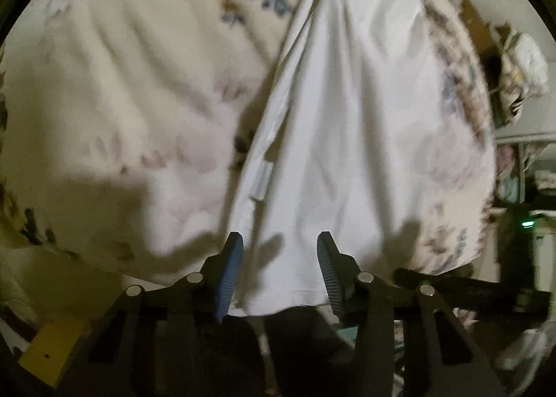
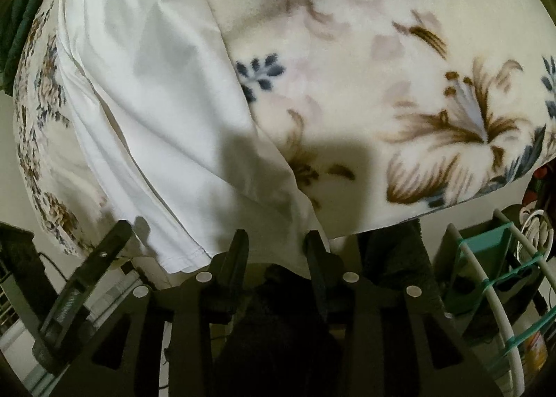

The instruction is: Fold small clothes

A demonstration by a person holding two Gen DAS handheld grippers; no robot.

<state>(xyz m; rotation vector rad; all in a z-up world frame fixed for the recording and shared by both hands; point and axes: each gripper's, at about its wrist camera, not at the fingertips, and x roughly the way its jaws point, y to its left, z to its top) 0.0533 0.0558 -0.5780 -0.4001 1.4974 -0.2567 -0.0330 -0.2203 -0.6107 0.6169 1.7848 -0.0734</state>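
Observation:
A white garment lies stretched lengthwise on a floral cream blanket, its near hem hanging over the blanket's front edge. My left gripper is open, its blue-padded fingers either side of that near hem, with the cloth between them but not pinched. In the right wrist view the same white garment runs up the left side over the blanket. My right gripper is open at the garment's near right corner, at the blanket's edge. The left gripper's finger shows at lower left.
A white wire rack with teal ties stands at lower right. A yellow block sits at lower left. Shelves with bundled cloth lie to the right, past the blanket's edge.

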